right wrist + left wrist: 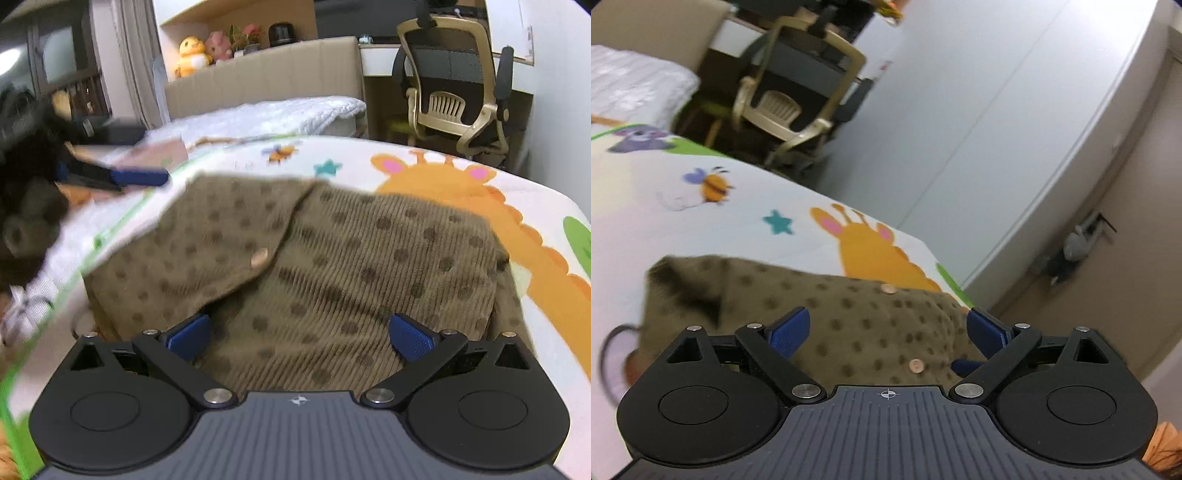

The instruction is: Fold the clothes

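Ribbed olive corduroy garment [332,266] with darker dots and glossy copper-toned buttons [259,256], smooth printed cotton-like bedsheet [424,162], matt black plastic gripper bodies with textured blue rubbery pads [412,341], shiny metal pivot pins, quilted white blanket [288,110]

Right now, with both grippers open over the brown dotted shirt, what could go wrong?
The folded flap lies loose, so nudging it may undo the fold. The right gripper stands open above the brown dotted shirt and could pinch the cartoon bedsheet too. The shirt lies near the bed's edge, so a tug could slide it off.
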